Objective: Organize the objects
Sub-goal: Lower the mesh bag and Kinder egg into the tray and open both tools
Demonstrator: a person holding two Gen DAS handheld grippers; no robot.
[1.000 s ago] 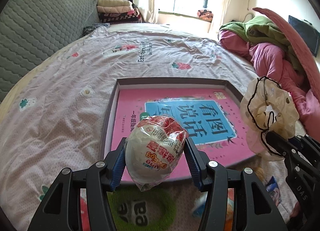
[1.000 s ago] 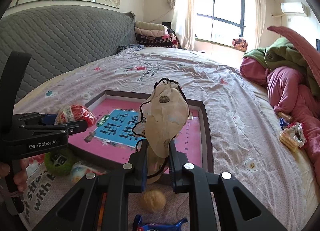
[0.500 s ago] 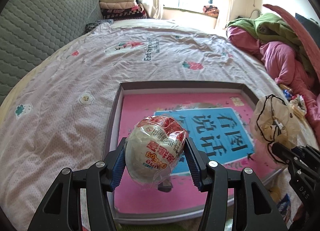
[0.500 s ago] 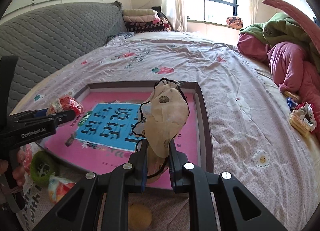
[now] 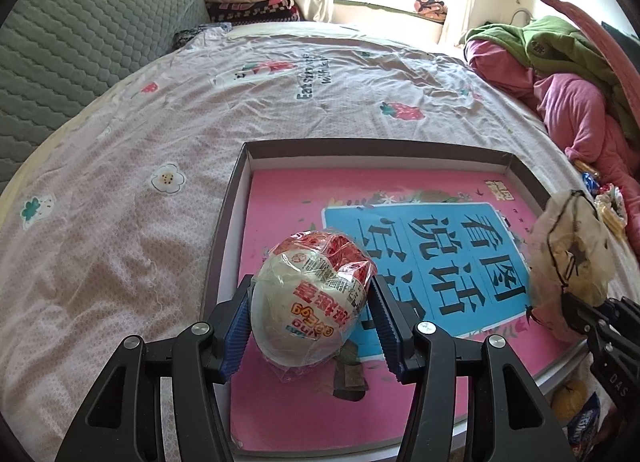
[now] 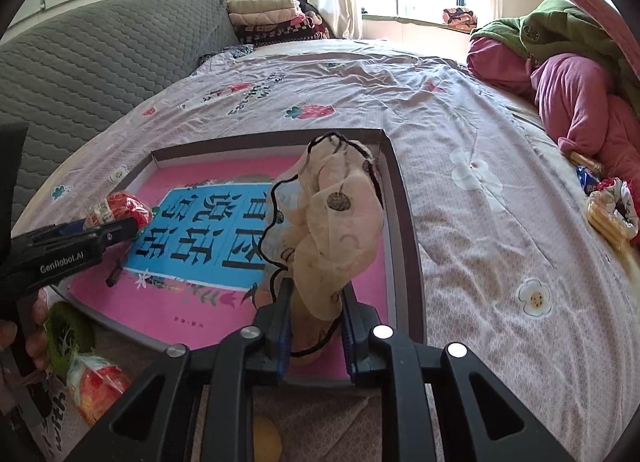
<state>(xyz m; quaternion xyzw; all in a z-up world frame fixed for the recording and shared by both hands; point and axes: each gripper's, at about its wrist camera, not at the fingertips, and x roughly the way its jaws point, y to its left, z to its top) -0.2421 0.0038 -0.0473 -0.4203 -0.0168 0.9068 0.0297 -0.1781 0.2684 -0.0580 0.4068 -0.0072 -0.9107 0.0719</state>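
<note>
My left gripper [image 5: 312,314] is shut on a wrapped egg-shaped snack [image 5: 316,302] with red and white foil, held over the near left part of a shallow box [image 5: 236,198] lined with a pink and blue book cover. My right gripper [image 6: 316,326] is shut on a beige frilly scrunchie [image 6: 336,230] with black trim, held over the box's near right corner [image 6: 404,222]. The scrunchie also shows in the left wrist view [image 5: 572,254], and the snack in the right wrist view [image 6: 124,210].
The box lies on a bed with a lilac flower-print sheet [image 5: 120,222]. A green ring [image 6: 68,338], a wrapped snack [image 6: 96,386], a yellow ball [image 6: 264,438] lie near the front edge. Pink and green bedding [image 6: 580,74] is piled at right, small items [image 6: 612,214] beside it.
Both grippers have moved forward over the box with their objects still held. The green ring and loose snacks have dropped behind the left gripper's view.
</note>
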